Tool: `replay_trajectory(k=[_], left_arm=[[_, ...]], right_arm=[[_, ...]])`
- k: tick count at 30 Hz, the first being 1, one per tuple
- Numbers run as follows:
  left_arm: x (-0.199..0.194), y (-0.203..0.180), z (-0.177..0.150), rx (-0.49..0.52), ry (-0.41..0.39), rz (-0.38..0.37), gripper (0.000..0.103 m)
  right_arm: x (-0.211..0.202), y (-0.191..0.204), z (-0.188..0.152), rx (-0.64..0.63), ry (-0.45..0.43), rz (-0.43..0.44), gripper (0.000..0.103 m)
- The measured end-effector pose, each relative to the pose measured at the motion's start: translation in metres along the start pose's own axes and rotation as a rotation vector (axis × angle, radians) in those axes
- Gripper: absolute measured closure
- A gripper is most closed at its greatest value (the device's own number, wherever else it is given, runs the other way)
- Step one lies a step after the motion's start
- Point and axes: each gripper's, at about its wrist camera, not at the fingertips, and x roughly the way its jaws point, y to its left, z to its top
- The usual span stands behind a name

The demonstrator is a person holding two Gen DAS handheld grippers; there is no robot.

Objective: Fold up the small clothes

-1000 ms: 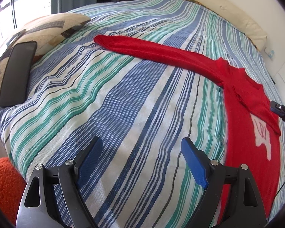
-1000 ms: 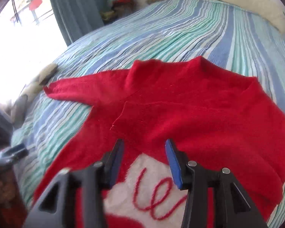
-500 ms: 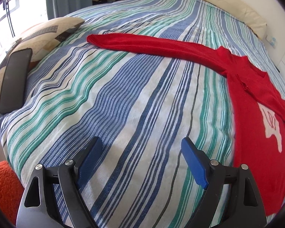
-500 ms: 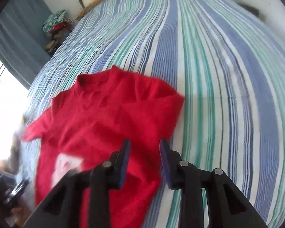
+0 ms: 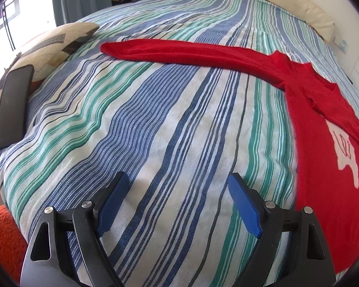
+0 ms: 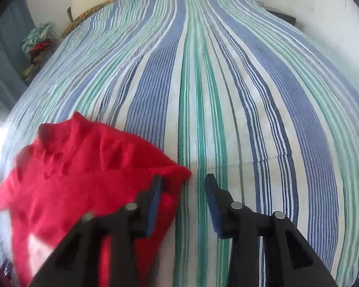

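While both grippers, left gripper (image 5: 177,201) and right gripper (image 6: 183,199), sit spread and empty, the red sweater (image 5: 318,119) lies flat on the striped bedspread (image 5: 155,124), sleeve (image 5: 179,52) stretched leftward toward the pillow (image 5: 52,47), lots of bare bed around.

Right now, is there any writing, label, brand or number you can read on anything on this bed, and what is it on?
Nothing reads clearly.
White patch on the red knitted sweater: red looping stitching, seen side-on, not legible as letters.
Same patch in the right wrist view: motion blurred, unreadable.
Flat black phone-like slab on the patterned pillow: blank, no text.
Striped blue and green bedcover: no text.
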Motion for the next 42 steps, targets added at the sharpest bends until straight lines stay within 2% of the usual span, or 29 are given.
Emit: replay_trajectory(k=[2, 4, 5, 6, 7, 8, 9, 10, 13, 14, 15, 16, 17, 21, 23, 24, 26, 27, 29, 32, 33, 34, 35, 37, 39, 42], left_arm=[[-0.001, 0.001, 0.000, -0.006, 0.001, -0.004, 0.017], [-0.001, 0.000, -0.001, 0.000, 0.001, 0.000, 0.017], [-0.001, -0.001, -0.002, 0.005, 0.000, 0.002, 0.017], [-0.001, -0.001, -0.003, 0.013, 0.003, 0.005, 0.017], [0.000, -0.002, -0.004, 0.025, 0.010, 0.013, 0.017], [0.001, -0.004, -0.005, 0.035, 0.014, 0.020, 0.017], [0.001, -0.004, -0.007, 0.043, 0.014, 0.025, 0.016], [0.000, -0.004, -0.008, 0.049, 0.011, 0.028, 0.016], [-0.005, -0.002, -0.005, 0.049, 0.020, 0.009, 0.016], [-0.007, 0.003, -0.001, 0.031, 0.031, -0.018, 0.016], [-0.011, 0.009, 0.004, 0.004, 0.034, -0.058, 0.016], [-0.014, 0.018, 0.013, -0.032, 0.031, -0.094, 0.016], [-0.016, 0.029, 0.025, -0.077, 0.024, -0.123, 0.016], [0.003, 0.093, 0.086, -0.277, 0.030, -0.194, 0.010], [0.023, 0.125, 0.114, -0.379, 0.028, -0.172, 0.011], [0.034, 0.138, 0.128, -0.414, 0.037, -0.186, 0.012], [0.059, 0.154, 0.149, -0.456, 0.073, -0.185, 0.025], [0.070, 0.158, 0.157, -0.467, 0.091, -0.164, 0.033], [0.089, 0.163, 0.168, -0.479, 0.107, -0.127, 0.035], [0.098, 0.167, 0.178, -0.523, 0.060, -0.098, 0.052], [0.101, 0.167, 0.180, -0.535, 0.056, -0.114, 0.088], [0.104, 0.165, 0.185, -0.531, 0.086, -0.118, 0.102], [0.100, 0.159, 0.191, -0.503, 0.082, -0.100, 0.102], [0.078, 0.133, 0.211, -0.387, 0.023, -0.099, 0.102], [0.049, 0.090, 0.233, -0.255, -0.028, -0.146, 0.102], [-0.003, -0.001, 0.258, -0.049, -0.101, -0.250, 0.102]], right_arm=[[-0.027, 0.014, -0.010, -0.085, -0.046, 0.083, 0.065], [-0.040, 0.031, -0.028, -0.180, 0.002, 0.226, 0.073], [-0.038, 0.036, -0.039, -0.219, 0.055, 0.249, 0.077], [-0.031, 0.042, -0.055, -0.263, 0.123, 0.234, 0.083], [-0.017, 0.046, -0.070, -0.315, 0.211, 0.190, 0.083], [-0.010, 0.046, -0.085, -0.363, 0.265, 0.138, 0.083], [-0.013, 0.046, -0.093, -0.401, 0.250, 0.096, 0.083], [-0.020, 0.043, -0.096, -0.390, 0.233, 0.089, 0.083], [-0.055, 0.035, -0.102, -0.291, 0.140, 0.102, 0.079], [-0.070, 0.036, -0.109, -0.285, 0.106, 0.106, 0.075], [-0.086, 0.038, -0.121, -0.281, 0.077, 0.104, 0.061], [-0.101, 0.043, -0.136, -0.280, 0.050, 0.097, 0.047], [-0.114, 0.046, -0.152, -0.282, 0.023, 0.084, 0.043], [-0.144, 0.041, -0.221, -0.246, -0.044, 0.027, 0.042], [-0.147, 0.021, -0.248, -0.131, -0.051, 0.022, 0.042], [-0.148, 0.005, -0.263, -0.037, -0.042, 0.032, 0.042], [-0.139, -0.019, -0.277, 0.125, -0.018, 0.065, 0.042], [-0.142, -0.023, -0.278, 0.153, -0.036, 0.086, 0.042], [-0.139, -0.023, -0.276, 0.136, -0.031, 0.092, 0.038], [-0.134, -0.015, -0.281, 0.080, -0.051, 0.075, 0.034], [-0.134, -0.012, -0.282, 0.063, -0.056, 0.067, 0.031], [-0.134, -0.009, -0.282, 0.051, -0.058, 0.060, 0.030], [-0.133, -0.008, -0.283, 0.045, -0.059, 0.053, 0.030], [-0.134, -0.009, -0.285, 0.050, -0.065, 0.061, 0.030], [-0.133, -0.012, -0.285, 0.061, -0.070, 0.075, 0.030], [-0.134, -0.014, -0.286, 0.066, -0.076, 0.082, 0.030]])
